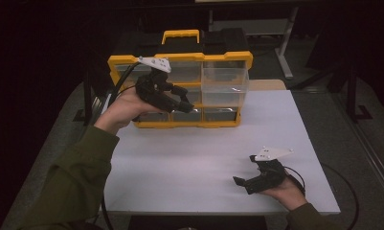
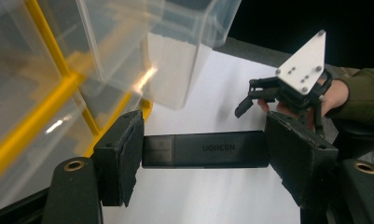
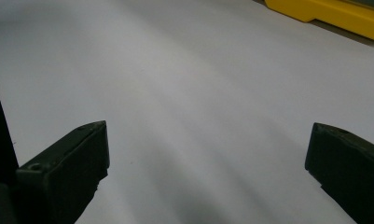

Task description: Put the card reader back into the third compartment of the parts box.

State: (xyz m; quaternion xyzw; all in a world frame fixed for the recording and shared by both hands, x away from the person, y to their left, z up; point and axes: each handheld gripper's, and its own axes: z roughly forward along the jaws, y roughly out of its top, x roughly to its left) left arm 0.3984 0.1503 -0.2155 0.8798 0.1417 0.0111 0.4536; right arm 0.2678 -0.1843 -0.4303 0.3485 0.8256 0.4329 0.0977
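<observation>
The left claw pinches a black UGREEN adapter endwise, raised before the yellow organizer at the bench's far edge. Keep it level while aiming at a clear bin. The right claw rests spread near the front right corner.

A white bench stands on a grey floor in a dim room; the far side falls into near black. Behind it rises the pale metal leg of another bench (its top barely catches the light). Dark stands flank the right edge.
</observation>
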